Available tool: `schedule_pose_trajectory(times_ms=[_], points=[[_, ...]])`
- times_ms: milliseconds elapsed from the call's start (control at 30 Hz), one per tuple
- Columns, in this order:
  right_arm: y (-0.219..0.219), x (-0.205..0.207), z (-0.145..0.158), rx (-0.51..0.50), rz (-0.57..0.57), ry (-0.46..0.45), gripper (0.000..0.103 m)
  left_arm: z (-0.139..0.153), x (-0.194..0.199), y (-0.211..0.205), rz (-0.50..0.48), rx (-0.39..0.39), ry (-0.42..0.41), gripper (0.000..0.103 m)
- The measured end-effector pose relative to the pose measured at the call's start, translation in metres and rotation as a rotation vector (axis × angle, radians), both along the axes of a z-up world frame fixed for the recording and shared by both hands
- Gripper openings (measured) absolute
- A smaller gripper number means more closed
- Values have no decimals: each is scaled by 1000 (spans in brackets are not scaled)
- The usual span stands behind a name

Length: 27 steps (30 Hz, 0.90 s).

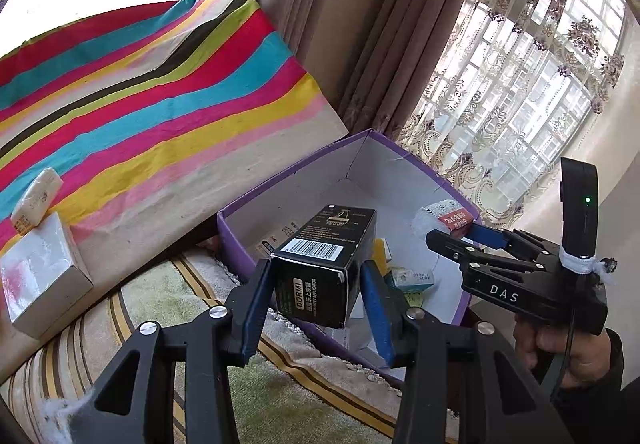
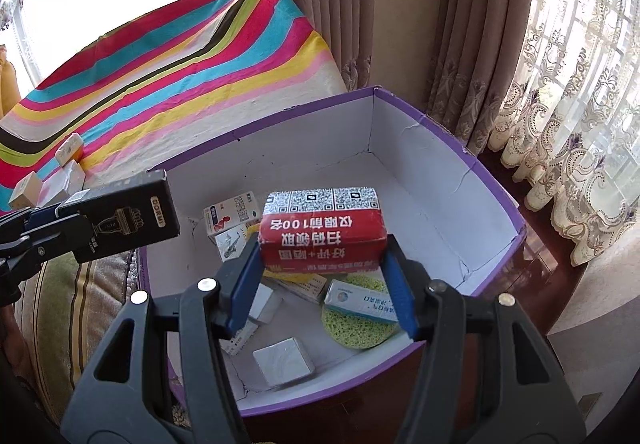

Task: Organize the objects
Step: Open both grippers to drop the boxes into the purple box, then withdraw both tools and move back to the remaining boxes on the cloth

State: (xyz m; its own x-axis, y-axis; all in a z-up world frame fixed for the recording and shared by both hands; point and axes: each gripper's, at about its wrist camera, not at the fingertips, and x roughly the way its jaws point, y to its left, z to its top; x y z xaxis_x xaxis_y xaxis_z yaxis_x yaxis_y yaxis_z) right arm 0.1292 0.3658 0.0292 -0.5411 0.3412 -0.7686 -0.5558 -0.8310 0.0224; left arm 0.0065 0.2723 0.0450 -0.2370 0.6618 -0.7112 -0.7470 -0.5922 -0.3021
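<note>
My left gripper point(image 1: 316, 266) is shut on a black DORMI box point(image 1: 324, 244), held over the near left corner of the open purple box point(image 1: 296, 172). In the right wrist view the same black box point(image 2: 120, 216) hangs at the left, over the purple box's point(image 2: 260, 128) left rim. My right gripper point(image 2: 321, 244) is shut on a red packet with QR codes point(image 2: 322, 220), above the box's inside. On the box's floor lie several small cartons, a green sponge point(image 2: 352, 328) and a silver block point(image 2: 284, 362).
A striped cloth point(image 1: 140, 92) covers the surface at the left, with a white box point(image 1: 40, 276) and a pale packet point(image 1: 36, 200) on it. A striped green rug point(image 1: 180, 304) lies under the purple box. Curtains point(image 1: 400, 44) hang behind. A hand point(image 1: 560, 340) holds the right gripper.
</note>
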Motion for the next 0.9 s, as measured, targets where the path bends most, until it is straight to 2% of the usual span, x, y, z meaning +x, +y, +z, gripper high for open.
schedule_pose_trajectory(times_ms=[67, 133, 233, 567, 900], points=[[2, 1, 1, 4, -11, 2, 67, -1, 0, 2, -5, -1, -7, 48], [3, 1, 1, 4, -14, 10, 79, -3, -1, 1, 5, -1, -16, 51], [1, 0, 1, 4, -10, 13, 83, -3, -3, -4, 25, 11, -29, 52], [-3, -1, 3, 9, -5, 5, 84, 0, -11, -26, 99, 46, -33, 53], [-29, -14, 9, 4, 48, 19, 86, -9, -18, -67, 185, 26, -49, 57]])
